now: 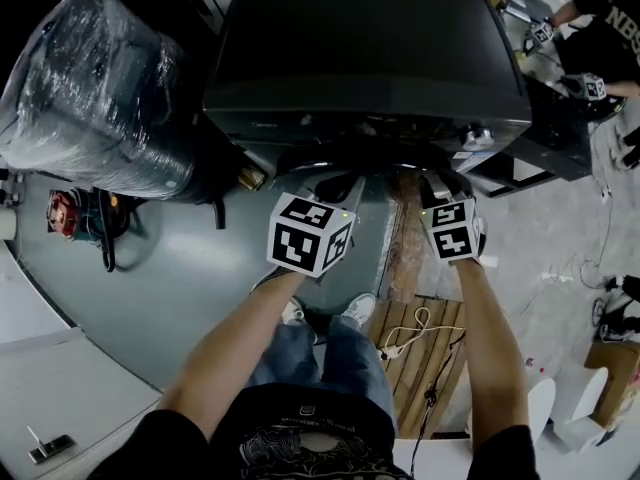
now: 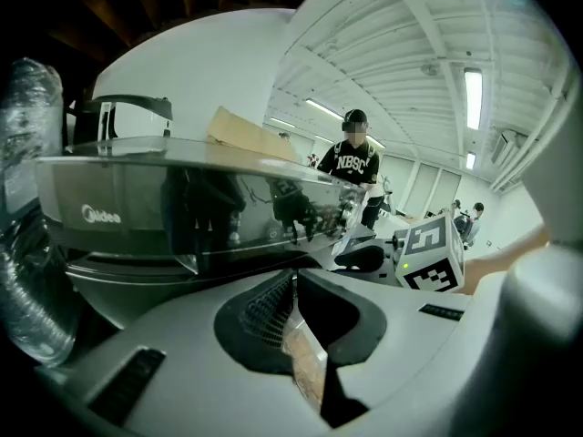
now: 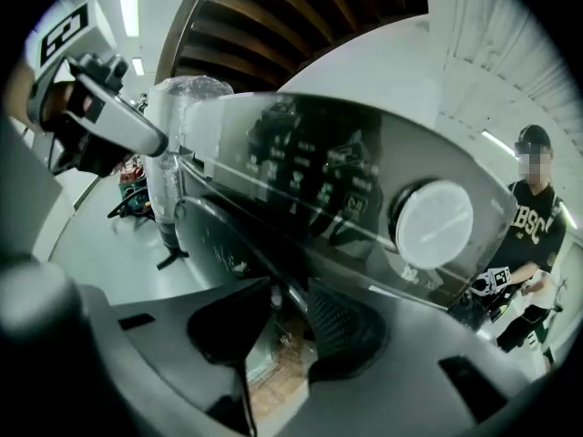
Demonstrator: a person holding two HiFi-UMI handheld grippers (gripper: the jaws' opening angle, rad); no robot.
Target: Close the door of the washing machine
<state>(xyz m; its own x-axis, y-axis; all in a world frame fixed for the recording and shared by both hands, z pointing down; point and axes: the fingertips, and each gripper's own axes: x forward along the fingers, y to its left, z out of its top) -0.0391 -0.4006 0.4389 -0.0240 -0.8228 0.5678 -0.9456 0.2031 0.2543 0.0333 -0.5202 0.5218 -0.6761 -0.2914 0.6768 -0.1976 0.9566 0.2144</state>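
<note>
The dark washing machine (image 1: pixel 370 58) stands in front of me, seen from above. Its round door rim (image 1: pixel 365 160) bulges from the front below the control panel; I cannot tell whether it is latched. My left gripper (image 1: pixel 345 186) points at the rim's left part, and its pads (image 2: pixel 273 308) meet with nothing between them. My right gripper (image 1: pixel 440 183) points at the rim's right part. Its jaws (image 3: pixel 290 312) stand apart, and floor shows through the gap. The glossy control panel (image 2: pixel 182 208) with its white knob (image 3: pixel 435 224) sits just above both grippers.
A plastic-wrapped cylinder (image 1: pixel 100 88) stands left of the machine, with a red tool (image 1: pixel 65 213) on the grey floor. Wooden planks (image 1: pixel 430 338) with a cable lie under my right side. A person in a black shirt (image 1: pixel 600 28) works at the back right.
</note>
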